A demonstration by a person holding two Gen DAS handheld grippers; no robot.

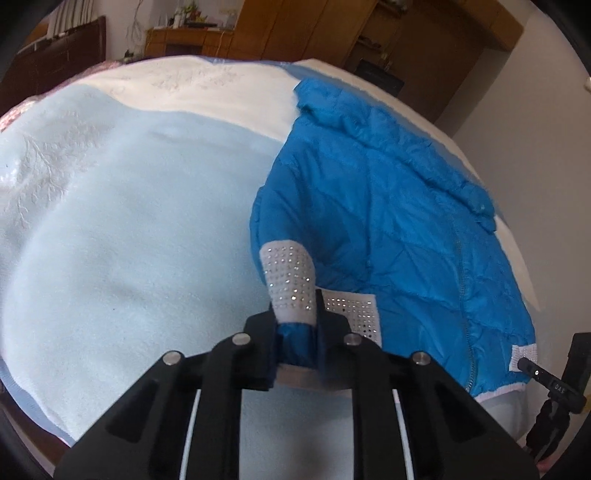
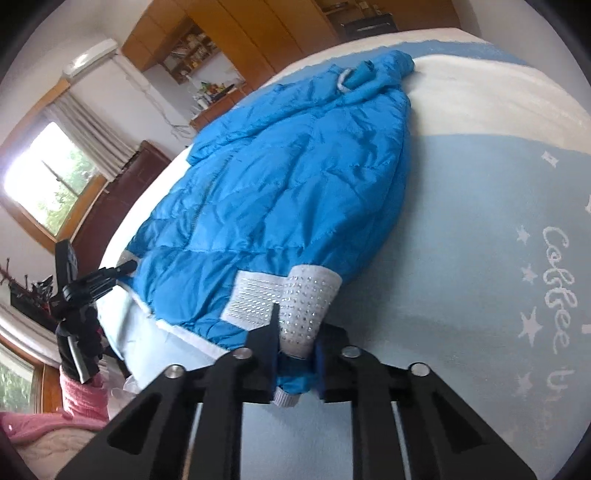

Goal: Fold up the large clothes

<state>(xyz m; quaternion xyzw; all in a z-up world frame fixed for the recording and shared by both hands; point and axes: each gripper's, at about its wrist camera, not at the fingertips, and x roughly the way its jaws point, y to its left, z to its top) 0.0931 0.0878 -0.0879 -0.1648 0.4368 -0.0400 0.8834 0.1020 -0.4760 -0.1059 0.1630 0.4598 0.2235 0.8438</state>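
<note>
Bedspread (image 1: 129,229) bears blue jacket (image 1: 388,221); left gripper (image 1: 295,332) and right gripper (image 2: 295,354) each clamp a cuff.

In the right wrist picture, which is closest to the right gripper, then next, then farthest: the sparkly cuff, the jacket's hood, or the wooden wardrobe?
1. Sparkly cuff: pinched in the right gripper, at the jacket's near end.
2. Hood: far end of the blue jacket, up the bed.
3. Wooden wardrobe: against the back wall, beyond the bed.
</note>
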